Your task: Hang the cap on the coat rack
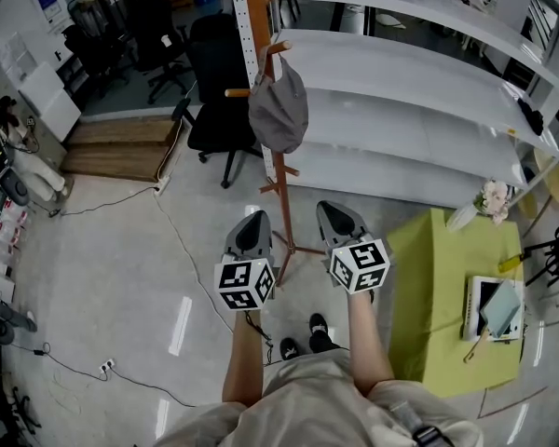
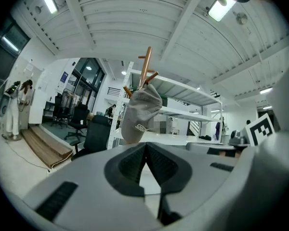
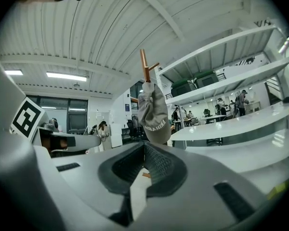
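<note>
A grey cap [image 1: 279, 106] hangs from a peg of the brown wooden coat rack [image 1: 278, 177], which stands in front of me. The cap [image 2: 140, 113] also shows in the left gripper view, and the cap [image 3: 153, 113] shows in the right gripper view, hanging free of both grippers. My left gripper [image 1: 252, 227] is held level, short of the rack, its jaws closed tip to tip on nothing. Beside it, the right gripper [image 1: 334, 217] is likewise shut and empty. Both point toward the rack's pole.
White shelving [image 1: 419, 82] runs behind the rack. A black office chair [image 1: 220, 82] stands at its left. A green table [image 1: 456, 296] with books is at my right. A cable [image 1: 172, 231] trails over the floor. A person [image 1: 19, 147] stands far left.
</note>
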### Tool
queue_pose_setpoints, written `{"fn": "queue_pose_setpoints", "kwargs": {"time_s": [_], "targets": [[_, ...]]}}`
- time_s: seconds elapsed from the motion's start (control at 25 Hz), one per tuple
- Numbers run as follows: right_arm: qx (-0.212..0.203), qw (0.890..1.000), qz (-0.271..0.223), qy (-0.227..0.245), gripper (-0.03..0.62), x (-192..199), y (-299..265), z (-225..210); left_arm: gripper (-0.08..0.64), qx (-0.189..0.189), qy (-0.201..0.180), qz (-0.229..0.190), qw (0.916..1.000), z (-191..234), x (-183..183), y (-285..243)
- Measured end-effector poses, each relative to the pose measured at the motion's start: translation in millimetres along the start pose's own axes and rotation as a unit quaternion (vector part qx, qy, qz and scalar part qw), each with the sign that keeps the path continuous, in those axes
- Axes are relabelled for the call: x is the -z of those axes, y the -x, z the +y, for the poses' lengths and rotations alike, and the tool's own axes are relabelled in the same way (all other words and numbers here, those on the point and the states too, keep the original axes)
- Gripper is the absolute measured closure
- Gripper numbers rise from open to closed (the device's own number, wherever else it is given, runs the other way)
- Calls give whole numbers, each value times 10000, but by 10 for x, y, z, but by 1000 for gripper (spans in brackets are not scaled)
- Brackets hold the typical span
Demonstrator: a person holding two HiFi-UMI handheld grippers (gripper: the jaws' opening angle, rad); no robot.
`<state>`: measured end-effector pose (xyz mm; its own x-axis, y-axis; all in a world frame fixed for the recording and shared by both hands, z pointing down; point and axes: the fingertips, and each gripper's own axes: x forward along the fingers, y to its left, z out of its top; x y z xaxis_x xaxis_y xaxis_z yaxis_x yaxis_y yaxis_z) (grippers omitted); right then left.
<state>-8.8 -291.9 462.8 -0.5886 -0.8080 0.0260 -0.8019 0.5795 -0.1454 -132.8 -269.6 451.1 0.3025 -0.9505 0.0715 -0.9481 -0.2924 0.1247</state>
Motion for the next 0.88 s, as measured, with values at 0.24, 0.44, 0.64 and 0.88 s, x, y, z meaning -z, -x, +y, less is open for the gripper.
{"fn": "queue_pose_setpoints", "kwargs": {"time_s": [0.24,0.44,0.64,0.88], "targets": [[-100,9999,65,-42,588,35,-9,25,552,38,-34,-29,10000,7,-41,21],[-86,9999,89,-30,588,-7,15,8,552,62,-115,-50,9999,-24,-67,25],[-69,10000,25,-40,588,-63,85,-11,552,15,-219,-61,9997,-15,-97,60],[-34,10000,-40,25,588,-128,205,-47,552,62,-349,-87,9993,-40,-119,139]]}}
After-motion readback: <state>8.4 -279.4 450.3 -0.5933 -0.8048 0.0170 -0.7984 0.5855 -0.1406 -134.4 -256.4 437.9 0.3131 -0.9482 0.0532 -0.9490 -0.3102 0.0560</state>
